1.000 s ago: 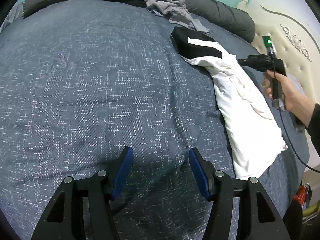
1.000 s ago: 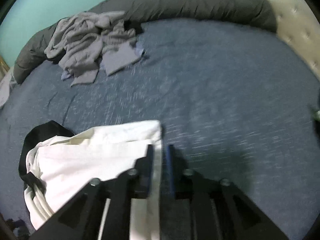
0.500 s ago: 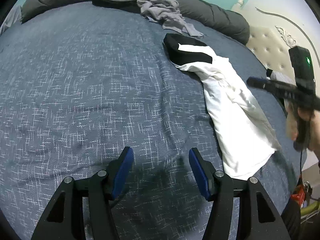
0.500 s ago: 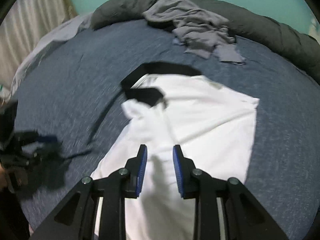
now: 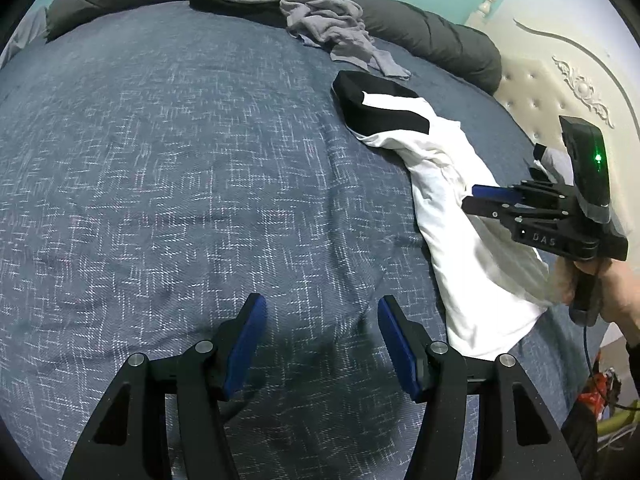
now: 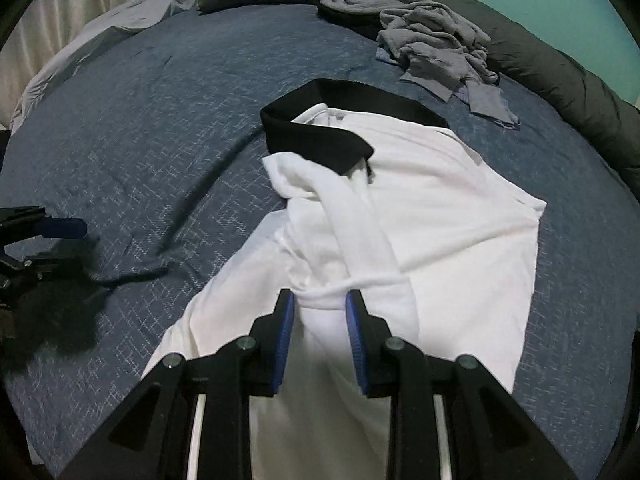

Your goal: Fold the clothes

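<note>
A white shirt with a black collar (image 6: 440, 200) lies crumpled on the blue bedspread (image 6: 160, 140), collar toward the far side. A twisted white strip of it runs down the middle. My right gripper (image 6: 320, 300) is open just above the shirt's near part, its blue pads on either side of that strip. In the left wrist view the shirt (image 5: 460, 216) lies to the right, with the right gripper (image 5: 469, 197) above it in a person's hand (image 5: 616, 292). My left gripper (image 5: 320, 308) is open over bare bedspread (image 5: 160, 180), holding nothing.
A heap of grey clothes (image 5: 320, 20) rests against a dark grey rolled duvet (image 5: 432, 36) at the far edge of the bed. A cream padded headboard (image 5: 560, 92) stands at the right. A pale curtain (image 6: 52, 28) hangs beyond the bed's left side.
The right gripper, shut on the shirt's edge a second ago, has opened, swung round to face the collar and come down over the twisted strip. The left gripper has barely moved.
</note>
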